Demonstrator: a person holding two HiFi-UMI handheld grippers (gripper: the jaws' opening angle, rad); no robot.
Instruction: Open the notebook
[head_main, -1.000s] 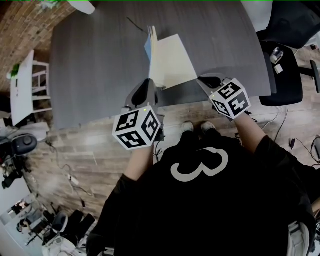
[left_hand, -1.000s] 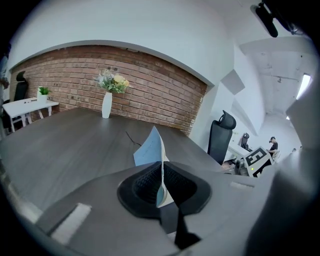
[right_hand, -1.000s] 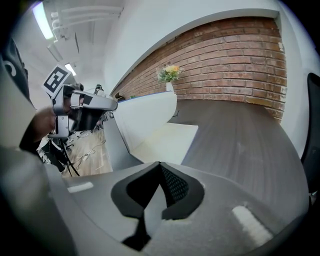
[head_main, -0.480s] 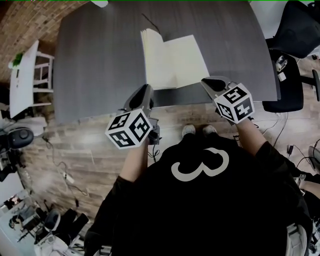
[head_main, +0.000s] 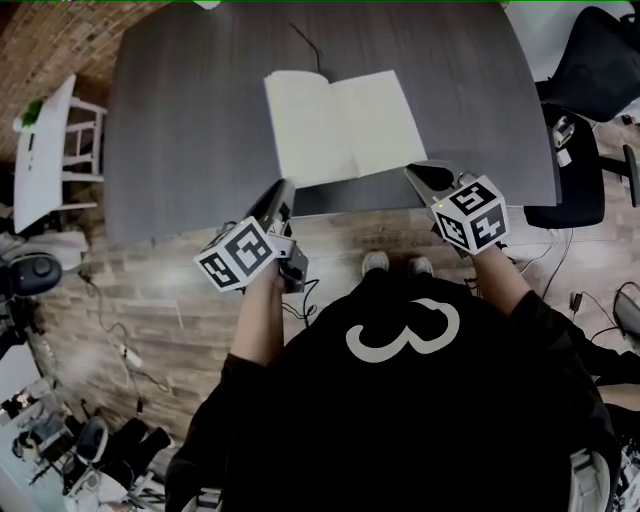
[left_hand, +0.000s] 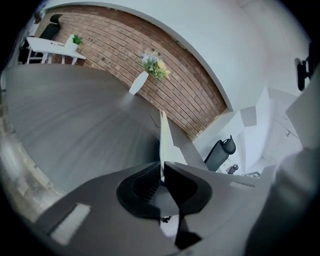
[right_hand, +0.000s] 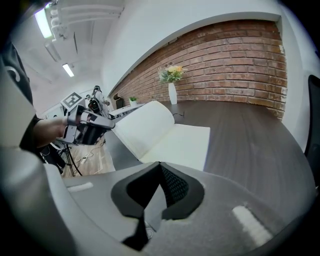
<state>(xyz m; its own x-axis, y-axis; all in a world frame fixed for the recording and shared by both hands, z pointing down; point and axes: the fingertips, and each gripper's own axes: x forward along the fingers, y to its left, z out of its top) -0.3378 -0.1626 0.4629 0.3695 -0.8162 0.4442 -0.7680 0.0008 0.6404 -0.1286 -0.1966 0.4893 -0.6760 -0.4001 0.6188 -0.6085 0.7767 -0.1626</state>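
Lying open and close to the near edge of the dark grey table (head_main: 190, 120), the notebook (head_main: 335, 125) showed two blank cream pages. A thin dark ribbon trailed from its far edge.

My left gripper (head_main: 283, 188) was at the notebook's near left corner. In the left gripper view its jaws were almost together, with the thin pale edge of the notebook's left side caught between the tips. From the right gripper view, that left side sat a little higher than the right page, which lay flat.

My right gripper (head_main: 420, 172) was just beside the notebook's near right corner, over the table edge. Its jaws were together with nothing between them, and I could not tell whether it touched the notebook.

At the table's far end, a white vase of flowers (right_hand: 172, 92) stood before a brick wall (right_hand: 225, 60). A black office chair (head_main: 590, 60) stood to my right, on the wood floor (head_main: 160, 290).
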